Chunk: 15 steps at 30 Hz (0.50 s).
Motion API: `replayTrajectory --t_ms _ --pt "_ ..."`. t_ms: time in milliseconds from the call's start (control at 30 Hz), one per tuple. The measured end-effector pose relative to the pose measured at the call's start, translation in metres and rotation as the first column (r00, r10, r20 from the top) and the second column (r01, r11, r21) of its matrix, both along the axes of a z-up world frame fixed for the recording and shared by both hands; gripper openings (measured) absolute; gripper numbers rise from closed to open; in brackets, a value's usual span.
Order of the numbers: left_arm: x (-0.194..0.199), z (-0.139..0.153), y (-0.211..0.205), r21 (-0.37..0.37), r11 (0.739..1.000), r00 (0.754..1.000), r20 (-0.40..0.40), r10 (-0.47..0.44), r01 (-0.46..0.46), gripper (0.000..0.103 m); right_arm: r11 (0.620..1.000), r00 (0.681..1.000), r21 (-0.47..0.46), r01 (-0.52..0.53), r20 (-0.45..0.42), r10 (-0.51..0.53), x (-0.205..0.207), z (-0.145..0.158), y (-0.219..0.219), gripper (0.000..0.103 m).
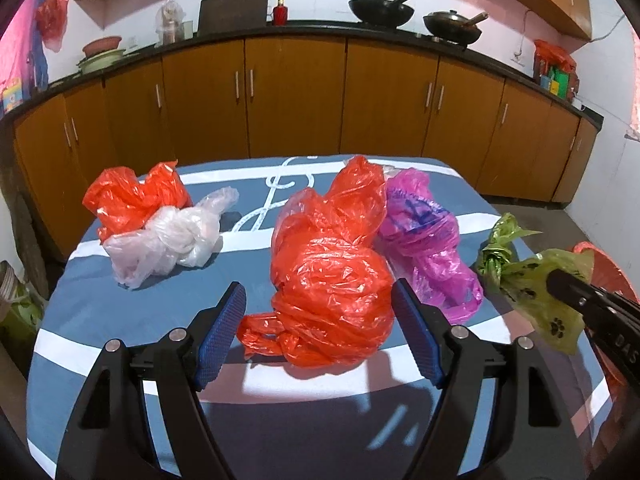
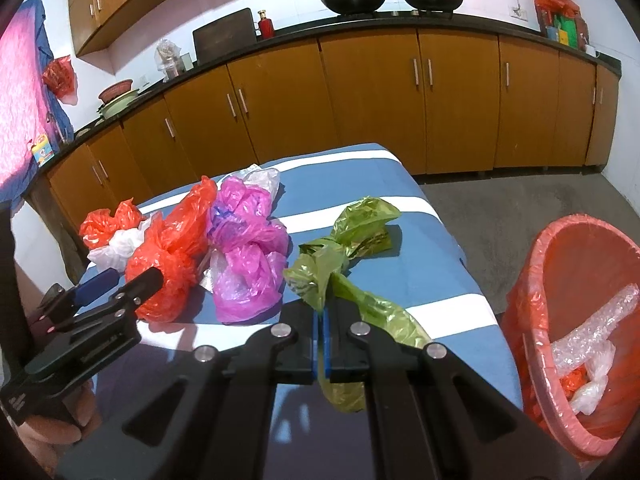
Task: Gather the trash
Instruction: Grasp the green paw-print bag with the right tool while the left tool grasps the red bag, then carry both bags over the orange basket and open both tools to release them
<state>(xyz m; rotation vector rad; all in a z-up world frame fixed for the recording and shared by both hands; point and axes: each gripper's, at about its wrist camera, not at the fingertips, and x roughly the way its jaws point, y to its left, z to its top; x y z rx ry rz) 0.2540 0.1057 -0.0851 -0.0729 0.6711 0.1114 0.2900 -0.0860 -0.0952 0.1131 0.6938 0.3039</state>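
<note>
My right gripper [image 2: 321,320] is shut on a green plastic bag [image 2: 320,272] with paw prints, held near the table's right edge; it also shows in the left wrist view [image 1: 540,288]. My left gripper [image 1: 320,320] is open, its pads on either side of a large red bag [image 1: 332,284] without touching it. A pink bag [image 1: 424,236] lies to the right of the red one. A smaller red bag [image 1: 136,192] and a clear white bag [image 1: 168,240] lie at the left. A red-lined bin [image 2: 576,320] stands right of the table.
The bags lie on a table with a blue and white striped cloth [image 1: 100,312]. The bin holds clear plastic and bubble wrap [image 2: 592,340]. Wooden kitchen cabinets [image 1: 296,92] run behind the table, with woks on the counter. Grey floor [image 2: 500,200] lies to the right.
</note>
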Motion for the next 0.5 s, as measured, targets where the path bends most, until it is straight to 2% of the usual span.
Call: replayTrajectory --t_ms 67,133,233,333,500 --pt "0.003 -0.002 0.002 -0.013 1.000 1.000 -0.015 0.002 -0.002 0.064 1.000 1.000 -0.001 -0.003 -0.001 0.003 -0.001 -0.001 0.002 0.004" --pt "0.005 -0.004 0.004 -0.025 1.000 0.999 -0.032 -0.010 0.009 0.041 1.000 1.000 -0.003 -0.004 -0.002 0.004 -0.001 -0.001 0.003 0.004" --pt "0.004 -0.005 0.004 -0.034 0.999 0.999 -0.031 -0.022 0.021 0.027 1.000 1.000 -0.002 -0.007 -0.002 0.007 -0.002 -0.001 0.003 0.004" --pt "0.000 -0.001 0.005 -0.032 0.999 1.000 -0.014 -0.020 0.019 0.021 1.000 1.000 -0.003 -0.009 0.003 0.009 -0.004 0.000 0.003 0.004" --pt "-0.012 0.010 0.015 -0.021 1.000 1.000 0.026 -0.007 0.008 0.019 1.000 1.000 -0.004 -0.015 0.018 0.015 -0.007 0.006 0.003 0.004"
